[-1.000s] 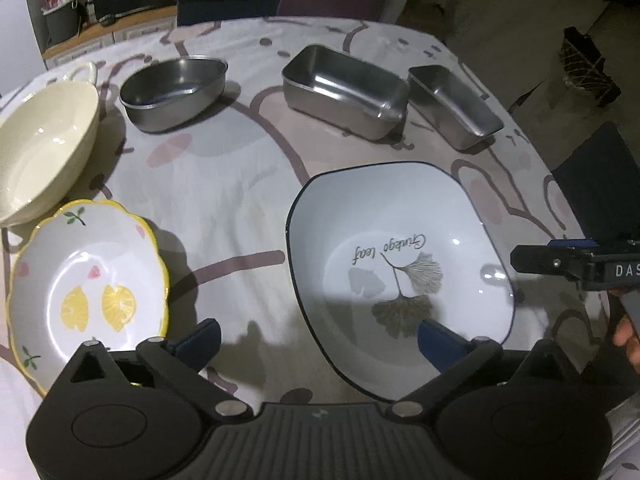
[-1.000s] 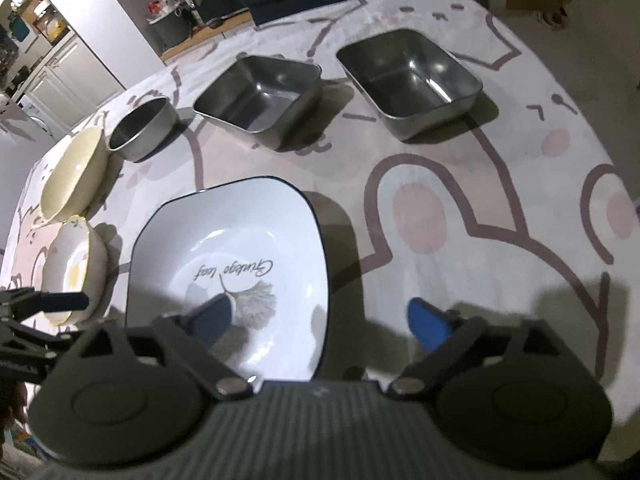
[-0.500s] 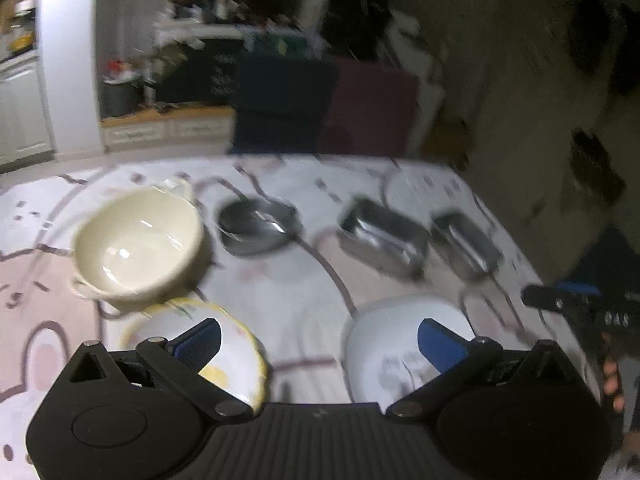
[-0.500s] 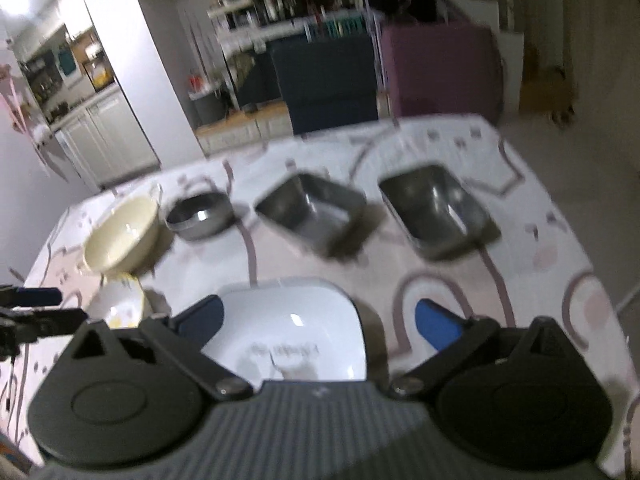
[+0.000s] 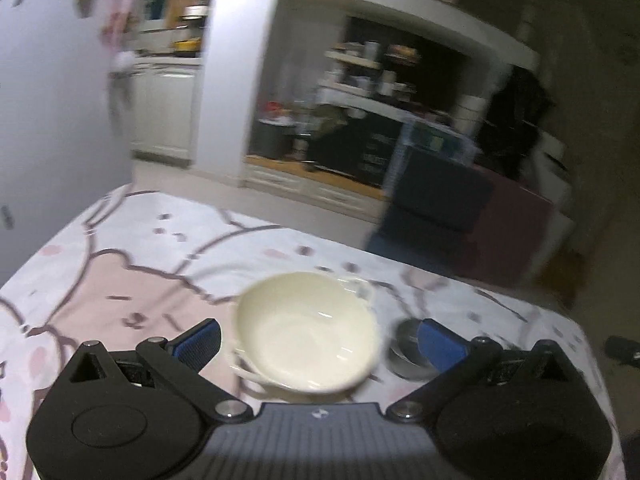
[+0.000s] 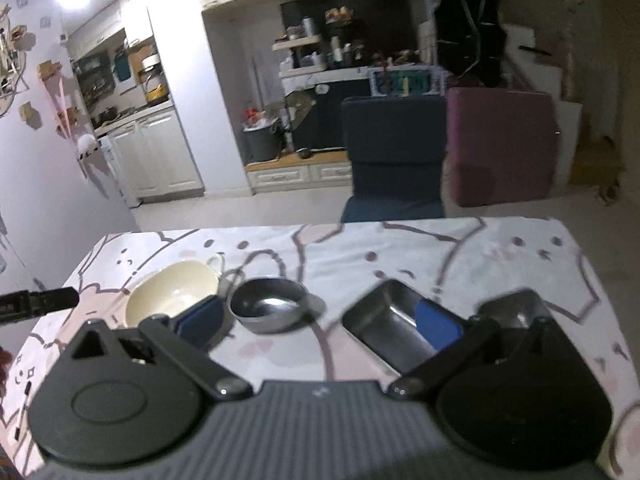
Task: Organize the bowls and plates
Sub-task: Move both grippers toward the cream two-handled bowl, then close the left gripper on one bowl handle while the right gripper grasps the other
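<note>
A cream two-handled bowl point(image 5: 306, 332) sits on the patterned tablecloth, straight ahead of my open, empty left gripper point(image 5: 320, 338). It also shows in the right wrist view point(image 6: 172, 296). A small round steel bowl point(image 6: 270, 308) stands to its right, partly hidden behind the left gripper's right finger point(image 5: 440, 344). A rectangular steel tray point(image 6: 384, 332) and a second one point(image 6: 516, 308) lie further right, partly behind my open, empty right gripper point(image 6: 320, 326). The white plate and lemon plate are out of view.
The tablecloth-covered table point(image 6: 360, 248) ends at its far edge just beyond the bowls. A dark blue chair point(image 6: 394, 160) and a maroon chair point(image 6: 502, 144) stand behind it. The left gripper's tip point(image 6: 38, 304) shows at the left edge.
Both grippers have tilted up and back, so the white plate and lemon plate dropped out of view. The left view has swung left onto the cream bowl. Both stay open.
</note>
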Available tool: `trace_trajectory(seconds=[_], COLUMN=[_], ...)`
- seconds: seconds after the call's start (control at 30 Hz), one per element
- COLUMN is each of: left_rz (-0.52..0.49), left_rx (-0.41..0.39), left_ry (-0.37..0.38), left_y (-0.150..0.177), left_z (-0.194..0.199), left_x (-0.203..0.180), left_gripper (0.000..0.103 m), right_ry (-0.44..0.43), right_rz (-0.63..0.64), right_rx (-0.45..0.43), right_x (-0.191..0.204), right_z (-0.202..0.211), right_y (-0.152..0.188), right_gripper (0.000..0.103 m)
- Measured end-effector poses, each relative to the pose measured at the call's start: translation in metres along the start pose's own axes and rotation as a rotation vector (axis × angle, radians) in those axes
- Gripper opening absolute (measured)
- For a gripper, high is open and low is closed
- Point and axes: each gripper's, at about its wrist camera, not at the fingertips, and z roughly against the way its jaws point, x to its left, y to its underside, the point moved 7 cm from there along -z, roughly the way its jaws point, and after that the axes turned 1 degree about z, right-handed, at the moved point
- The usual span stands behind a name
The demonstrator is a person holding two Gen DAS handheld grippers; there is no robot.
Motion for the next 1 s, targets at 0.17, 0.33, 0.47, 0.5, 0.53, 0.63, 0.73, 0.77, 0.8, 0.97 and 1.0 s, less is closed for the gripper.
trace_trajectory(seconds=[0.17, 0.33, 0.47, 0.5, 0.53, 0.63, 0.73, 0.77, 0.8, 0.97, 1.0], left_rz=[0.082, 0.218, 0.281, 0.288, 0.295, 0.321, 0.341, 0.346, 0.354, 0.390, 0.401], left_rx=[0.050, 0.135, 0.195, 0.211, 0.227, 0.279, 0.303, 0.303, 0.304, 0.311, 0.316], left_ry=[-0.038, 0.014, 0.026, 0.025, 0.027, 0.047, 0.074, 0.078, 0.085, 0.093, 0.088], left_y=[-0.002, 0.010, 0.021, 0.024, 0.026, 0.035, 0.039, 0.040, 0.039, 0.039, 0.040], left_z=[-0.031, -0.061, -0.084, -0.090, -0.096, -0.111, -0.115, -0.115, -0.115, -0.118, -0.119], left_x=[0.031, 0.048, 0.053, 0.053, 0.054, 0.056, 0.057, 0.059, 0.060, 0.068, 0.071], left_gripper=[0.103, 0.103, 0.102, 0.101, 0.100, 0.093, 0.090, 0.090, 0.090, 0.089, 0.088], right_ry=[-0.026, -0.110, -0.179, -0.189, -0.208, -0.266, -0.288, -0.296, -0.302, -0.293, -0.286], right_rz=[0.184, 0.266, 0.317, 0.328, 0.332, 0.282, 0.214, 0.211, 0.207, 0.197, 0.203], right_rx=[-0.029, -0.007, 0.049, 0.072, 0.103, 0.219, 0.331, 0.355, 0.377, 0.405, 0.404], right_x=[0.033, 0.072, 0.104, 0.112, 0.119, 0.133, 0.141, 0.143, 0.146, 0.158, 0.161], right_z=[-0.046, -0.102, -0.148, -0.159, -0.172, -0.211, -0.248, -0.258, -0.266, -0.300, -0.306], right_y=[-0.039, -0.077, -0.101, -0.105, -0.106, -0.105, -0.091, -0.086, -0.080, -0.062, -0.060], right_gripper=[0.103, 0.103, 0.103, 0.102, 0.099, 0.075, 0.061, 0.059, 0.055, 0.049, 0.045])
